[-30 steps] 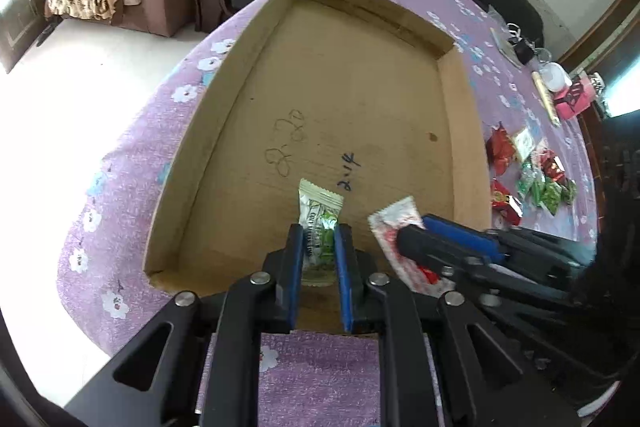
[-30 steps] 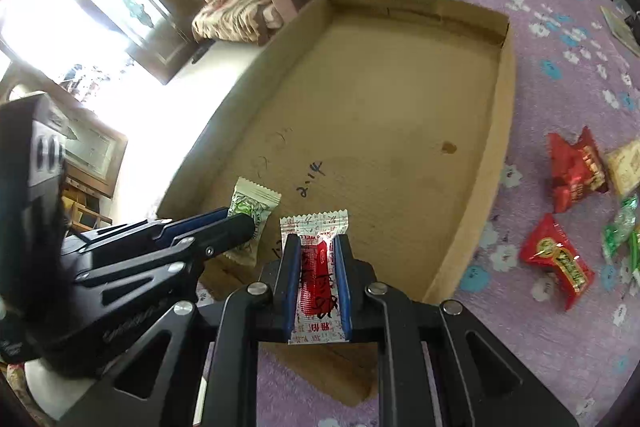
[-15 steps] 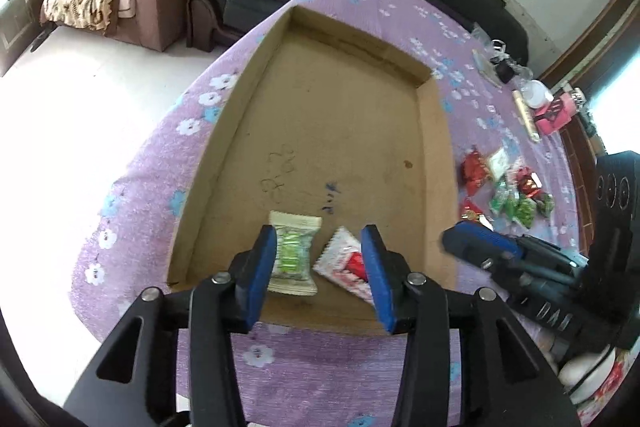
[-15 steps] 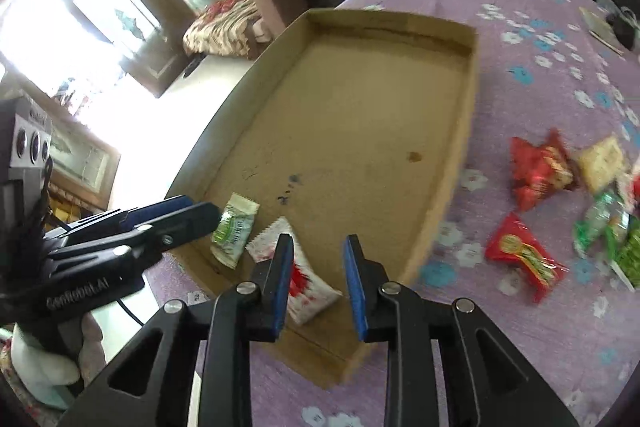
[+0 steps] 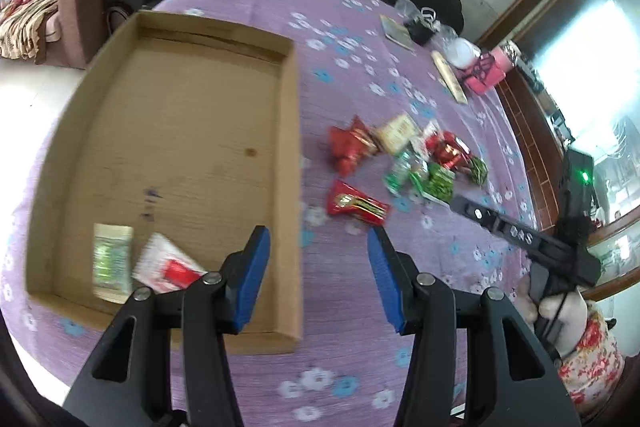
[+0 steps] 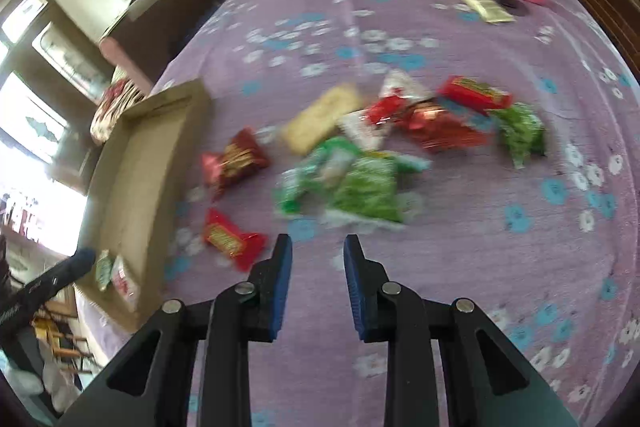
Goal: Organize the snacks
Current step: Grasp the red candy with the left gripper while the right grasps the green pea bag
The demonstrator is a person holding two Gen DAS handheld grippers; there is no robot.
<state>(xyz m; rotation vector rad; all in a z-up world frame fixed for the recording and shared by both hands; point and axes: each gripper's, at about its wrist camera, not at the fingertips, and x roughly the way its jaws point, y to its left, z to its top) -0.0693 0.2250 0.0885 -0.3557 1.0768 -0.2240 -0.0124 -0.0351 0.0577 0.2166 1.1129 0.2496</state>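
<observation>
Two snacks are already in the cardboard tray (image 5: 180,131): green packet (image 5: 113,257) and red-white packet (image 5: 170,269), lower left of the left wrist view. The rest form a loose pile (image 6: 360,155) on the purple desk (image 6: 500,247).

Right gripper (image 6: 317,283): jaws narrow, empty, nothing between them. The pile lies straight ahead, just above them in frame.

Left gripper (image 5: 318,277): jaws opening, mid-width, empty, straddling the tray's right wall.

Nearest pick for the left looks like the red packet (image 5: 357,205), upper centre of its view, long axis running left-right. The right is better lined up on the green packets.
</observation>
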